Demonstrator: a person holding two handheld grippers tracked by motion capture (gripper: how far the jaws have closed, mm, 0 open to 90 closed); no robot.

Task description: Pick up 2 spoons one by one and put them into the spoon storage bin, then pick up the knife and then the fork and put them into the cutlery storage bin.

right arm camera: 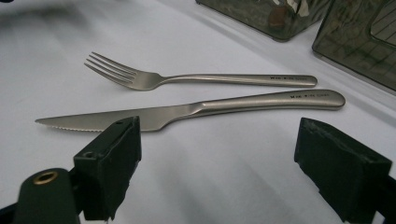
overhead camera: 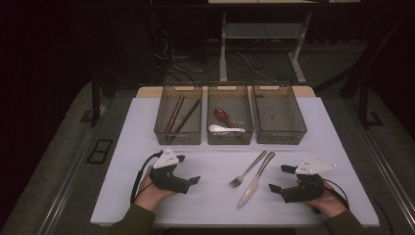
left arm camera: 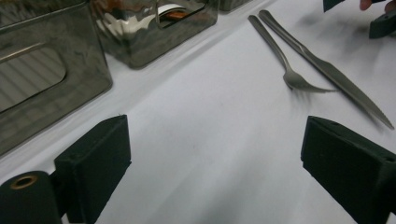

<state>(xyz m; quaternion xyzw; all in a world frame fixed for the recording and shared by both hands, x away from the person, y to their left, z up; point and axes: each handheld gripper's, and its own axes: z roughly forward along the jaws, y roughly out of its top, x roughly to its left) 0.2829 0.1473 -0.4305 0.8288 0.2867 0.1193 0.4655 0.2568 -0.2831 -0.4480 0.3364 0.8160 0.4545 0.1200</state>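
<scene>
A steel fork (overhead camera: 248,170) and a steel knife (overhead camera: 256,179) lie side by side on the white table (overhead camera: 210,205), handles toward the bins. My left gripper (overhead camera: 188,169) rests on the table left of them, jaws open and pointing right, with bare table between them (left arm camera: 219,158). The fork (left arm camera: 289,70) and knife (left arm camera: 327,70) lie ahead of it. My right gripper (overhead camera: 279,178) sits right of the knife, open and empty (right arm camera: 219,158). The knife (right arm camera: 196,111) is just beyond its jaws, the fork (right arm camera: 187,78) behind it.
Three smoky clear bins stand in a row at the back. The left bin (overhead camera: 178,133) holds brown chopsticks (overhead camera: 180,115). A red spoon (overhead camera: 222,115) and a white spoon (overhead camera: 225,129) are in the middle bin (overhead camera: 230,137). The right bin (overhead camera: 279,134) looks empty.
</scene>
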